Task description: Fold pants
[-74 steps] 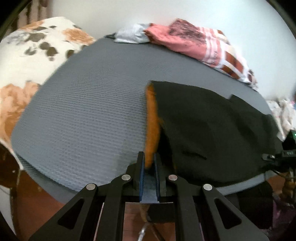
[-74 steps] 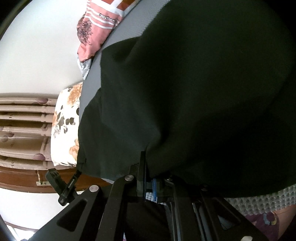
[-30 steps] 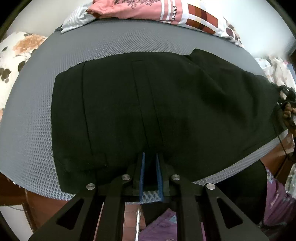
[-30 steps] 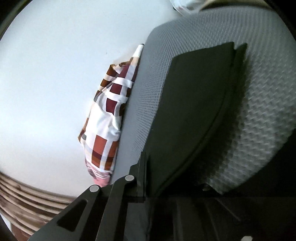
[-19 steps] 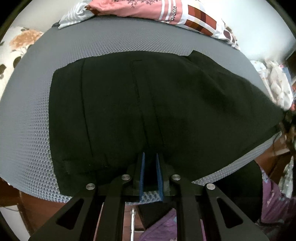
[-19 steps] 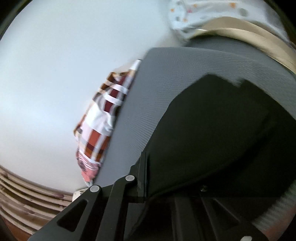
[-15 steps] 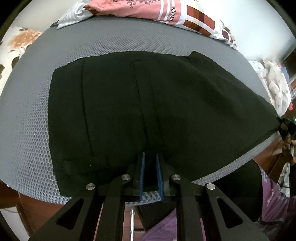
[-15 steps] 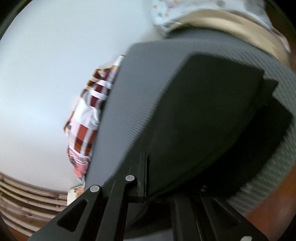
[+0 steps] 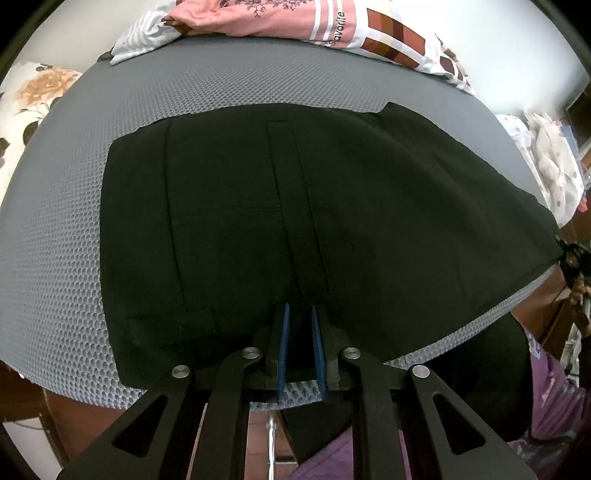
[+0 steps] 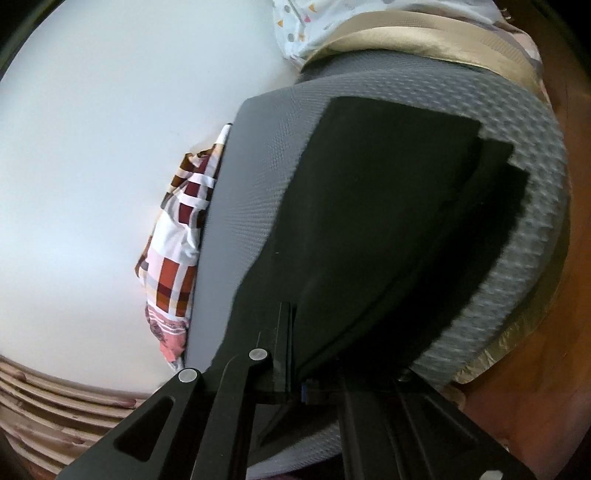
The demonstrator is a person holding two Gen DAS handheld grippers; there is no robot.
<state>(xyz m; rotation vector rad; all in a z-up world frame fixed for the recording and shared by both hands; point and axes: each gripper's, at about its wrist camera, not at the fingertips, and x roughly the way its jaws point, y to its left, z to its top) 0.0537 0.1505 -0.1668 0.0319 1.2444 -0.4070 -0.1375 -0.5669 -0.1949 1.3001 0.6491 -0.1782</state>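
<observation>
Black pants spread flat on the grey mattress, both tools at their edges

We see the pants (image 9: pixel 332 206) on the mattress (image 9: pixel 55 236); our left tool (image 9: pixel 300 317) grips their near edge with narrow jaws, our right tool (image 10: pixel 295 317) is clenched on their far end; a pink patterned cloth (image 9: pixel 295 18) lies beyond.

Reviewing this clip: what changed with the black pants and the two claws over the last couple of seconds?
The black pants, bunched with an orange lining showing earlier, got spread flat across the grey mesh mat. The right claw drew its end out sideways and is shut on the fabric. The left claw kept its pinch at the near edge. The pink striped cloth stayed by the wall.
</observation>
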